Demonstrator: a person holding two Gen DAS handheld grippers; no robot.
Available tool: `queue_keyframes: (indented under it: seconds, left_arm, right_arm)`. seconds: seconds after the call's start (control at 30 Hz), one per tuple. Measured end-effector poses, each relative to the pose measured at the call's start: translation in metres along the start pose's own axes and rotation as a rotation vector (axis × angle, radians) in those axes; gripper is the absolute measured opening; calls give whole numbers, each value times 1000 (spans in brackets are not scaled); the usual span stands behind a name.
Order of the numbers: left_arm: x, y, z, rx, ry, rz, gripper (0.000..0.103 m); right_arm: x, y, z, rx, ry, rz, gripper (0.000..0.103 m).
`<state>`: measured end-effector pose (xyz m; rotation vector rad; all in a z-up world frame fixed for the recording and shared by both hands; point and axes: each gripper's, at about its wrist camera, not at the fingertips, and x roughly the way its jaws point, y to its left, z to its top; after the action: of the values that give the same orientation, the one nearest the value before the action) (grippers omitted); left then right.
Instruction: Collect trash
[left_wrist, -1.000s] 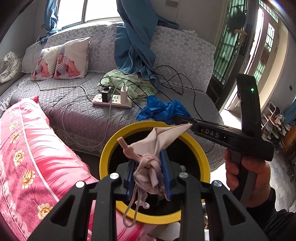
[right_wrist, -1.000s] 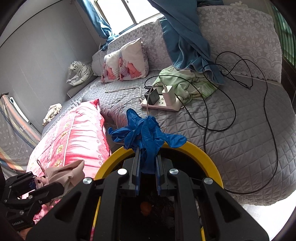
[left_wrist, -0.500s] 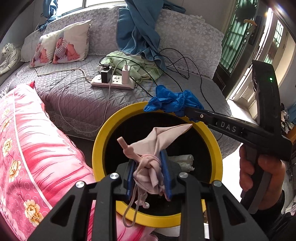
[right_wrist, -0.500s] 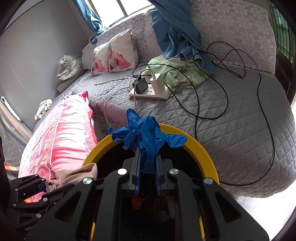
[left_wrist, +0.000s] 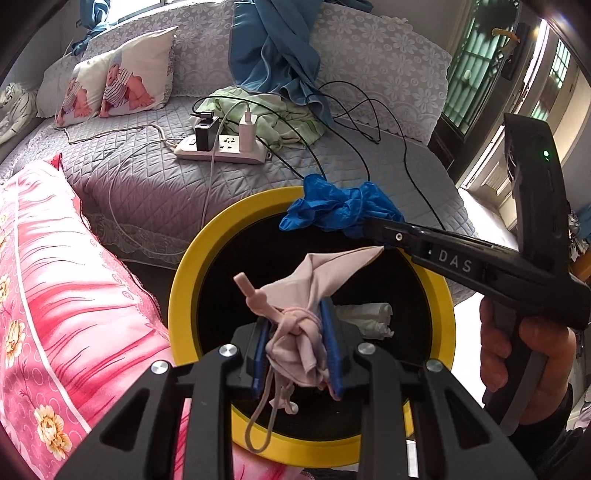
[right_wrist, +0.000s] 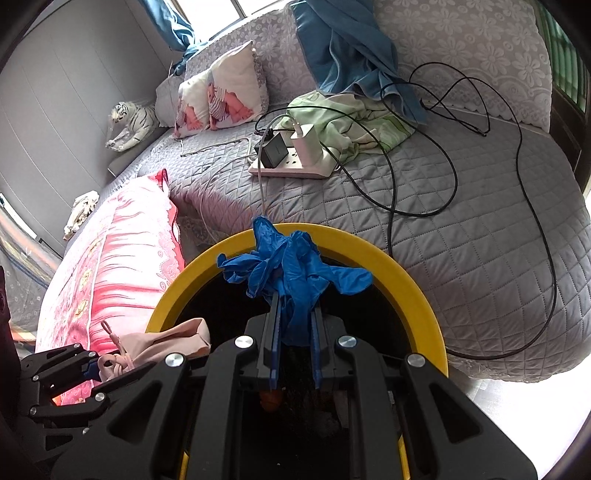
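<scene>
Left gripper is clamped on a knotted pink mask, hanging over the bin's near side, inside the yellow rim; mask's long axis runs up and away toward the bin's far right rim. Right gripper is pinched shut on a wad of blue gloves, over the bin's far rim, part draped outside it. Judgement: both are above the opening, so the release is straight down; the gloves look more likely to snag the rim.
</scene>
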<state>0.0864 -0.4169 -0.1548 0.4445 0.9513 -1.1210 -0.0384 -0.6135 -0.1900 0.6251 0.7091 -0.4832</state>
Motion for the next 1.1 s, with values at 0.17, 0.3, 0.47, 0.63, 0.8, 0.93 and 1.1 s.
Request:
queue_keyframes:
  seconds: [0.17,0.3,0.47,0.63,0.8,0.93,1.1]
  left_arm:
    - [3,2,1,-3,10,6,25]
    - [3,3,2,-3,10,13,26]
    - [4,9,2,-33,21,-15,31]
    - [2,12,1,-45,13,-9,37]
    - [-5,17,0,-58,-1,-2,37]
    - [-13,24,-2,-74,-17,2,37]
    - [-27,34,-5,-98,-47,16,37]
  right_arm:
    - [3,0,0,9,8,2,13]
    - [4,-1,1,18,11,3,13]
    - [3,-5,1,32,11,1,20]
    - [-1,-6,2,38,-5,-6,34]
    - [-5,-5,3,37,-12,-6,34]
    - [-8,-2,5,34,-17,-5,34]
    - [-12,8,7,18,-24,0,34]
